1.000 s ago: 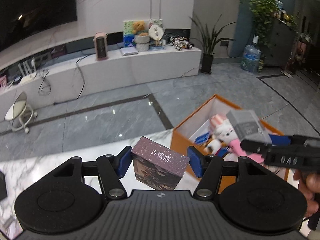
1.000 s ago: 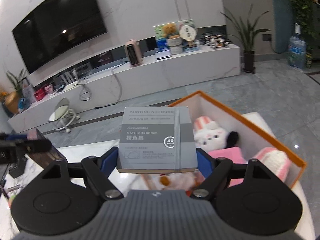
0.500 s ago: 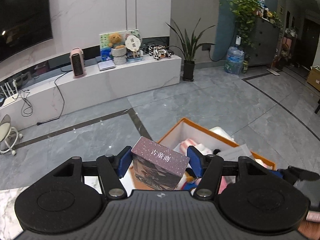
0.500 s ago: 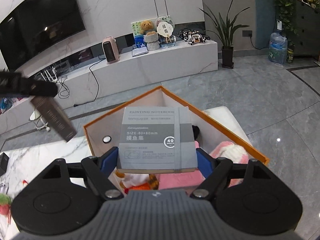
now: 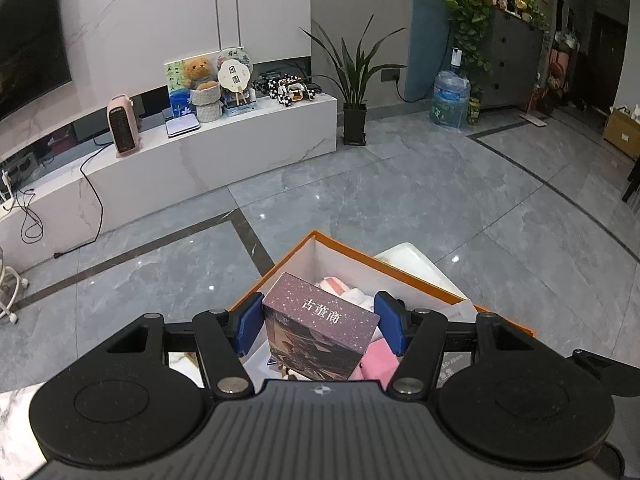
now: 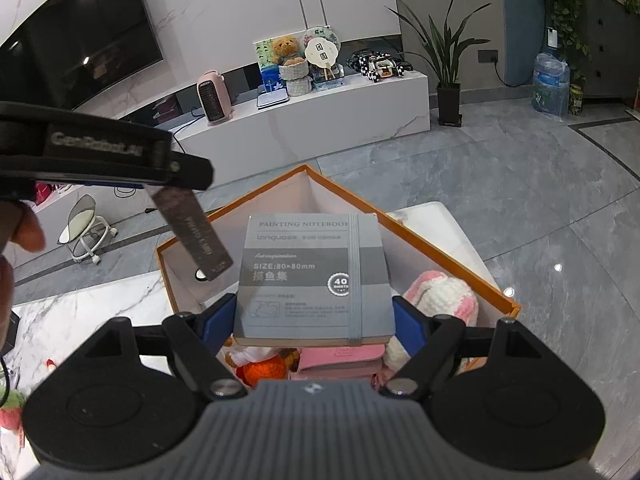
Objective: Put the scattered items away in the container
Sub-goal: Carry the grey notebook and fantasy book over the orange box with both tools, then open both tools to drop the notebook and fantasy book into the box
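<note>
Above the orange box (image 6: 448, 258), both tongs are loaded. Left tongs (image 5: 318, 322): blue pads clamped on the two sides of a dark purple card box (image 5: 320, 330), which hangs tilted over the open box. Right tongs (image 6: 314, 322): clamped on a grey notebook (image 6: 314, 280) held flat, cover upward, over the box interior. Box contents: a pink-and-white plush toy (image 6: 440, 298) against the right wall, a pink book (image 6: 340, 356) and what appears to be an orange knitted toy (image 6: 260, 370), partly hidden below the notebook. The box stands on a white marble tabletop (image 6: 80, 312). A red-and-green item (image 6: 10, 408) lies at the tabletop's left edge, well apart from the box.
</note>
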A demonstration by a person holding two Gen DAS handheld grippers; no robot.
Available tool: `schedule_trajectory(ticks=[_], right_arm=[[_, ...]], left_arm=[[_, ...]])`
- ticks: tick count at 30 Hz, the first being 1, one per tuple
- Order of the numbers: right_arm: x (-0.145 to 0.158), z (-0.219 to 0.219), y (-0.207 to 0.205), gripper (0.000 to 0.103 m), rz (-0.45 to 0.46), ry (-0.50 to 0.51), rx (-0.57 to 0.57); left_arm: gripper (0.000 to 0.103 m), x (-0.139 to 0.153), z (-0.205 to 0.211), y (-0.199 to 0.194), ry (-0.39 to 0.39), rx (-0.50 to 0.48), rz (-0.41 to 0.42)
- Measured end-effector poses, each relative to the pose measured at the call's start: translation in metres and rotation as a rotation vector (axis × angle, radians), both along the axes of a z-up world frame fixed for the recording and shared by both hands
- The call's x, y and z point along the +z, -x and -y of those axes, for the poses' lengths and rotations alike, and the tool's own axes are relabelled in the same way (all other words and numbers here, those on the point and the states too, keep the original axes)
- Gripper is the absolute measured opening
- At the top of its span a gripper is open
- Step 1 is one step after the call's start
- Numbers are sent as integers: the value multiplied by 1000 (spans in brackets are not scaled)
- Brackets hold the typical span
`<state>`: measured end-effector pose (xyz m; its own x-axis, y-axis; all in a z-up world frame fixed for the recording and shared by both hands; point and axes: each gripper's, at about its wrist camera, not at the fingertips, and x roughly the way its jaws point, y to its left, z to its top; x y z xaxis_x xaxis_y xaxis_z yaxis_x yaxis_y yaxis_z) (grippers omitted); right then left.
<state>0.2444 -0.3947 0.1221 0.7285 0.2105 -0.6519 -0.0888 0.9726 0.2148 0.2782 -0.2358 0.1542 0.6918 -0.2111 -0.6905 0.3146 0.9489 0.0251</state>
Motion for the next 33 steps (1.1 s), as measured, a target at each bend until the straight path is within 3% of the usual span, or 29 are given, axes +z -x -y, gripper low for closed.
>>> schedule_trajectory(ticks=[33], right_arm=[[5,2,-1,81,8,-16,-20]], left_arm=[[71,12,2,9,-28,0,15]])
